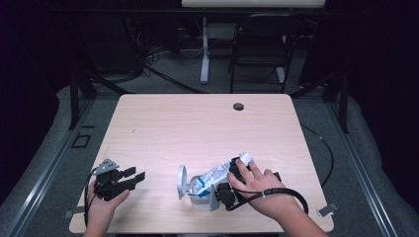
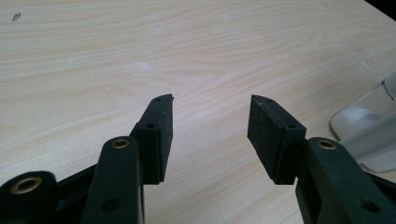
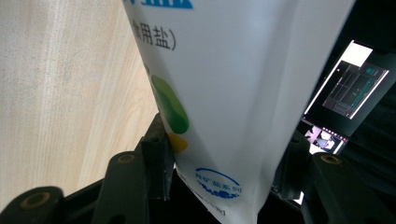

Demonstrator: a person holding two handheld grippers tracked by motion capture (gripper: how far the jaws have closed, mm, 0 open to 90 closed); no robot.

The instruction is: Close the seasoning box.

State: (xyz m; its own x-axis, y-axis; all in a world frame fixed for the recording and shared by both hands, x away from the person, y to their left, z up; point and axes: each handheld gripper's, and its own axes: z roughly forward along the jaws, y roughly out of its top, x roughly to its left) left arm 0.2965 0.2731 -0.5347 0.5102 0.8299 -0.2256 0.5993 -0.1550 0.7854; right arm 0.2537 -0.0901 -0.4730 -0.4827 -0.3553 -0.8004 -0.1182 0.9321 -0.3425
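Right gripper view: a white salt pouch (image 3: 233,93), soft, slick-filmed and judged moderately heavy, is clamped between the right tool's (image 3: 224,154) jaws, tilted over a white container (image 1: 197,190) on the bench (image 1: 197,128). The sealed edge is best gripped. The left tool (image 2: 210,126) is held apart, empty.
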